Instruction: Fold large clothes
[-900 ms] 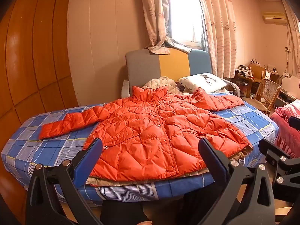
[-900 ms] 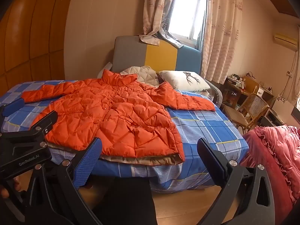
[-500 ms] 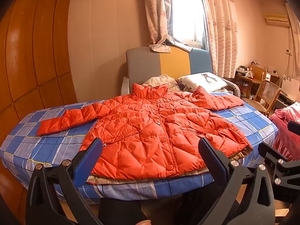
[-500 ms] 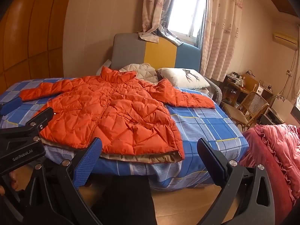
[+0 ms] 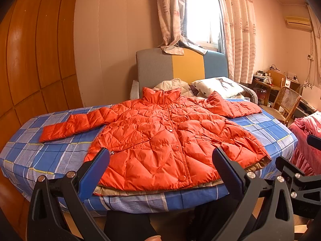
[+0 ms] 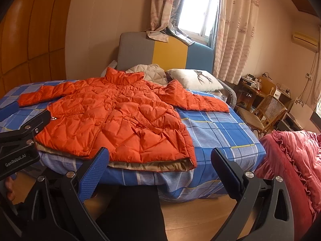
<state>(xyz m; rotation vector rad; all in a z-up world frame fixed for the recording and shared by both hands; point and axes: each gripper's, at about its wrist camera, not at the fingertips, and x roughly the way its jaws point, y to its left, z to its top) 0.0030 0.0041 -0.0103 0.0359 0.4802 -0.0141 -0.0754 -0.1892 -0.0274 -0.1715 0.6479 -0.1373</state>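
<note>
An orange quilted jacket (image 5: 160,136) lies face up and buttoned on the blue checked bed (image 5: 40,152), sleeves spread to both sides, hem at the near edge. It also shows in the right wrist view (image 6: 116,120). My left gripper (image 5: 160,160) is open and empty, held off the bed before the hem. My right gripper (image 6: 158,160) is open and empty, before the jacket's right hem corner. The left gripper's body (image 6: 20,140) shows at the left of the right wrist view.
A white pillow (image 5: 218,86) and a beige quilted item (image 5: 172,84) lie by the grey, yellow and blue headboard (image 5: 180,66). A wicker chair (image 6: 260,112) and cluttered desk stand at right. A pink ruffled blanket (image 6: 297,160) is near right. Wooden wall panels are at left.
Both grippers have shifted slightly, and the bed and jacket sit a little higher and closer in view. Both stay open and empty.
</note>
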